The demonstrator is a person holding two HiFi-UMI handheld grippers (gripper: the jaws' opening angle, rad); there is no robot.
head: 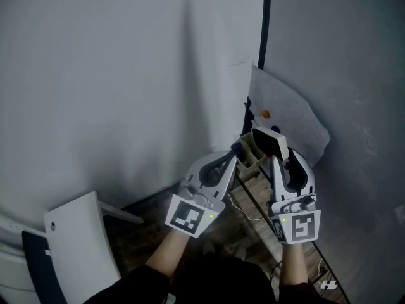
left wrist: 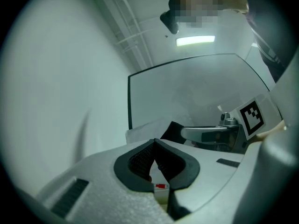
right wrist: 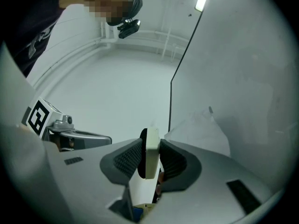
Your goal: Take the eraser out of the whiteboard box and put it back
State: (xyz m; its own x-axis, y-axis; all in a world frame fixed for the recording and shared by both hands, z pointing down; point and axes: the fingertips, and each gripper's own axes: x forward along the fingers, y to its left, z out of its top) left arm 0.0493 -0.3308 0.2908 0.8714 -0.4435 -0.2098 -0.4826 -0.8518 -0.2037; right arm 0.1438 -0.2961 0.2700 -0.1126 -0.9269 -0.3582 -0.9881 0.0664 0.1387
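Observation:
The eraser (head: 268, 142), a white block with black felt on one side, stands on edge between my right gripper's pads (right wrist: 175, 161). My right gripper (head: 276, 152) is shut on the eraser (right wrist: 151, 152) and holds it just above the whiteboard box (head: 251, 159), a small pale tray by the board's lower corner. To its left, my left gripper (head: 238, 151) reaches the box's near side. In the left gripper view its jaws (left wrist: 154, 143) meet at the tips with nothing seen between them. Part of the box (left wrist: 160, 193) shows below them.
The whiteboard (head: 345, 68) with its black frame (head: 264, 24) rises at the right. A crumpled white sheet (head: 288, 109) and an orange magnet (head: 266, 114) are on it. A white chair (head: 82, 233) stands at lower left. Cables (head: 253, 213) lie on the floor below the box.

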